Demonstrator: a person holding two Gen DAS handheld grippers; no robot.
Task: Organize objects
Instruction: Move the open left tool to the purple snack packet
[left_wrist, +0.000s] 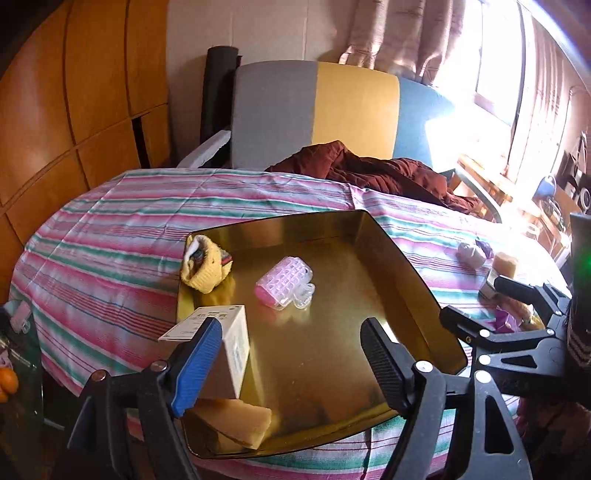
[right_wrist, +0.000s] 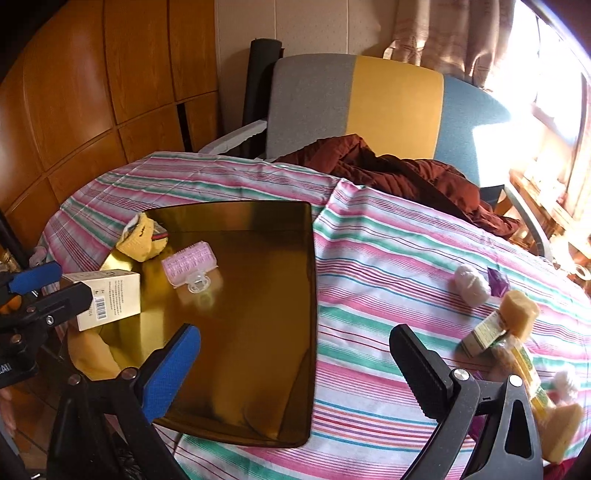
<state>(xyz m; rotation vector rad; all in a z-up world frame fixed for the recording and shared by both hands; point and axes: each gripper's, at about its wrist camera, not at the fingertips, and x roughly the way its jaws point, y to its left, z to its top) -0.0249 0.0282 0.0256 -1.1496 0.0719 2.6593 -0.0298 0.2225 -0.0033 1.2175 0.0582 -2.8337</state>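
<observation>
A gold metal tray (left_wrist: 332, 369) (right_wrist: 258, 369) lies on the striped tablecloth. In it are a yellow sock (left_wrist: 205, 267) (right_wrist: 142, 240), a pink hair roller (left_wrist: 284, 282) (right_wrist: 190, 267), a white box (left_wrist: 234, 343) (right_wrist: 110, 299) and a tan sponge (left_wrist: 236, 421) (right_wrist: 90, 356). My left gripper (left_wrist: 291, 362) is open above the tray, its blue finger beside the white box. My right gripper (right_wrist: 295, 373) is open over the tray's right edge. Loose items lie at the right: a pale bundle (right_wrist: 472, 284), a purple wrapper (right_wrist: 498, 280), a tan sponge (right_wrist: 521, 312) and a small packet (right_wrist: 484, 332).
A grey, yellow and blue chair (right_wrist: 369, 99) stands behind the table with a dark red jacket (right_wrist: 406, 177) draped onto the table edge. Wooden panels (right_wrist: 92, 92) line the left wall. A bright window is at the right.
</observation>
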